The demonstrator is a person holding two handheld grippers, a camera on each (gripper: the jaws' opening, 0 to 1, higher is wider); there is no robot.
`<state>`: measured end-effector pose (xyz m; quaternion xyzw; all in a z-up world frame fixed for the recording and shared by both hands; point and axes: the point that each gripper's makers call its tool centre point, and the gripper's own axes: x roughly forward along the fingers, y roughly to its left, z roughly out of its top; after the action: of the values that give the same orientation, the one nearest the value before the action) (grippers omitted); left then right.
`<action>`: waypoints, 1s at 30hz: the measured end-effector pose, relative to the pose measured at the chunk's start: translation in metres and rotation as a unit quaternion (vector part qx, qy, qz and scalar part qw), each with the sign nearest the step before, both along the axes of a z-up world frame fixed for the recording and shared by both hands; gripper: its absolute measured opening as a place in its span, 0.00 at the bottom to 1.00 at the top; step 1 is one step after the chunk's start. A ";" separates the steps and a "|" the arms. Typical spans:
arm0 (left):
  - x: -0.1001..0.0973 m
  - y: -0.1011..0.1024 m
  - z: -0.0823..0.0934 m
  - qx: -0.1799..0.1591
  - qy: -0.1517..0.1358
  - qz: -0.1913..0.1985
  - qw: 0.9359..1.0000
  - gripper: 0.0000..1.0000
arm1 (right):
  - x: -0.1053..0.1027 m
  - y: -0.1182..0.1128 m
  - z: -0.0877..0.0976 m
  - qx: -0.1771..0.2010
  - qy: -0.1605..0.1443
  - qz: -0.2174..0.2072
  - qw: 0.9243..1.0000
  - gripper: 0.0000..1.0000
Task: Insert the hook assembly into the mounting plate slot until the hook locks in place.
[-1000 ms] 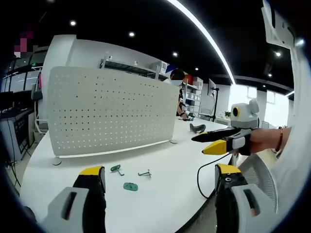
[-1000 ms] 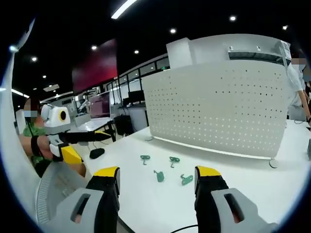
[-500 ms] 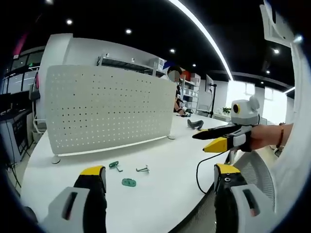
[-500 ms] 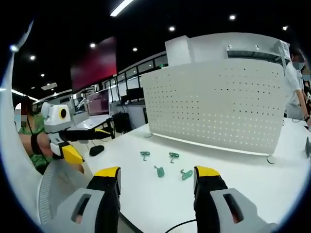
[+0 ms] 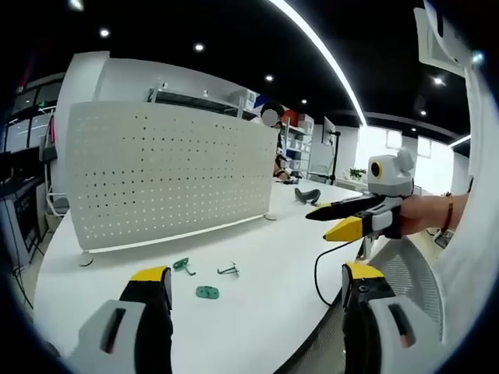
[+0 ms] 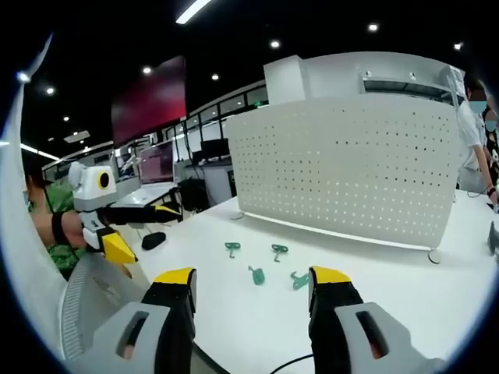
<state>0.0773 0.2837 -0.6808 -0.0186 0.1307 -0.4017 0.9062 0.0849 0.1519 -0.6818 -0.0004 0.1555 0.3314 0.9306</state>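
A white perforated mounting plate (image 5: 168, 179) stands upright on the white table (image 5: 265, 312). In front of it lie a green hook (image 5: 182, 266), a bare metal hook (image 5: 228, 271) and a flat green piece (image 5: 207, 293). My left gripper (image 5: 253, 282) hovers open near the table's front edge, short of them. The right gripper (image 5: 318, 226) comes in from the right, open and held in a hand. In the right gripper view, the plate (image 6: 351, 171) stands behind several green hook parts (image 6: 257, 275). My right gripper (image 6: 253, 280) is open, and the left gripper (image 6: 152, 232) is open at the left.
A black mouse-like object (image 6: 154, 241) lies at the table's left end. A black cable (image 5: 320, 280) hangs over the front edge near a mesh chair (image 5: 409, 273). A person (image 6: 477, 132) stands behind the plate. Shelves and desks fill the background.
Both views have shifted slightly with the hands. The hook parts and the plate lie where they were, and both grippers stay open.
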 end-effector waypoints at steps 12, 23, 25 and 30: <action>0.011 -0.004 -0.007 -0.008 0.008 -0.011 1.000 0.92 | 0.002 -0.002 -0.011 -0.005 0.019 -0.016 1.000 0.56; 0.021 -0.011 -0.015 0.003 0.015 -0.024 1.000 0.92 | 0.010 -0.001 -0.020 -0.011 0.033 -0.018 0.999 0.53; 0.023 -0.012 -0.016 0.000 0.018 -0.027 0.999 0.92 | 0.012 0.000 -0.022 -0.013 0.036 -0.018 0.999 0.53; 0.026 -0.013 -0.020 -0.001 0.024 -0.024 0.999 0.91 | 0.019 0.004 -0.027 -0.016 0.044 -0.012 0.999 0.52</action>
<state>0.1035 0.2711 -0.7004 -0.0261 0.1522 -0.4231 0.8928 0.1037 0.1558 -0.7085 0.0008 0.2017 0.3175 0.9265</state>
